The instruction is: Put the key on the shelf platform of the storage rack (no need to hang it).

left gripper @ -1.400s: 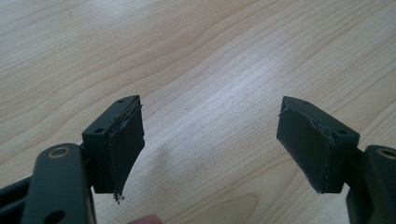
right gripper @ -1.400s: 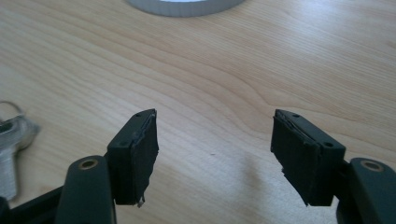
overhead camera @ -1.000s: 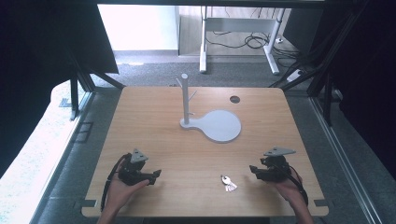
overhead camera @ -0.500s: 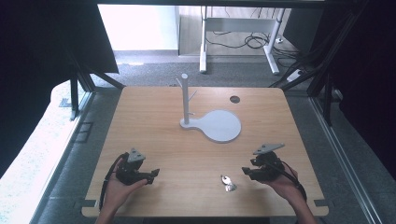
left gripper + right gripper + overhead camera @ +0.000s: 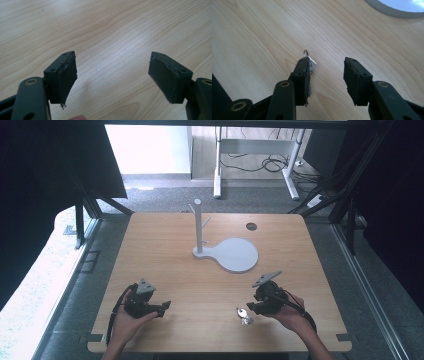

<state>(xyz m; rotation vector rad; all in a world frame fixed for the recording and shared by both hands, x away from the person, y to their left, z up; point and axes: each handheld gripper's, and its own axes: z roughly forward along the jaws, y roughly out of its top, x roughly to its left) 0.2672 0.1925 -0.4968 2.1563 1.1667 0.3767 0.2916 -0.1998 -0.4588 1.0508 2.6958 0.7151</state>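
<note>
In the right gripper view, the small metal piece (image 5: 311, 65) is largely hidden behind one of the jaws, so its shape cannot be made out. The grey round base (image 5: 397, 10) is cut off by the top edge. In the high view the metal piece (image 5: 244, 315) is too small to be identified.

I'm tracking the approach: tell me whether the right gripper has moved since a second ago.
Yes. The right gripper has moved left across the table, closing in on the keys, its jaws narrowing.
</note>
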